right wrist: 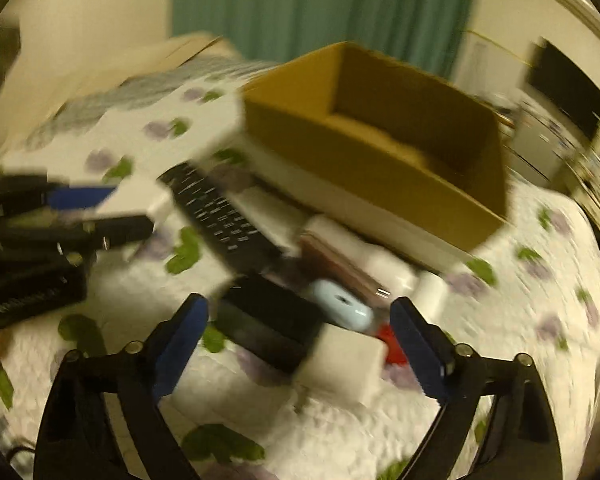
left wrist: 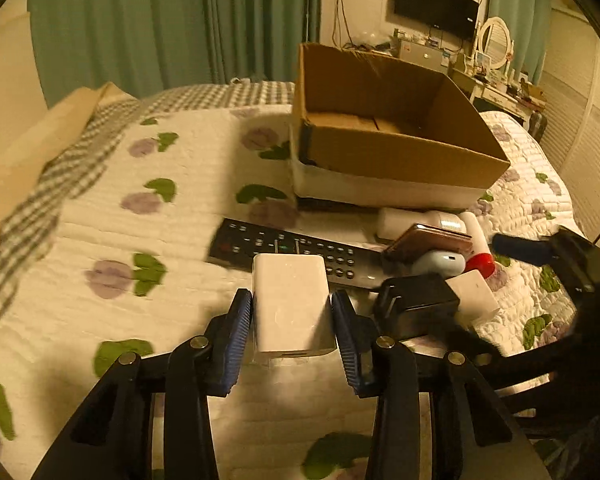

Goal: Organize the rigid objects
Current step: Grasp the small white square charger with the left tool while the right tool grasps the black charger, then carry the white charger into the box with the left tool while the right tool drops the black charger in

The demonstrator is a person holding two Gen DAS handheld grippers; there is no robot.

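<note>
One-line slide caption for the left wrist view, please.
Left gripper clamps a white power bank above the floral quilt, with the remote and open cardboard box ahead.

Both wrist views look forward and down along their fingers, close above the floral quilted bed [left wrist: 172, 240], toward the open brown cardboard box [left wrist: 396, 136]. Both share the long black remote control [right wrist: 216, 212]; the right view is blurred.
</note>
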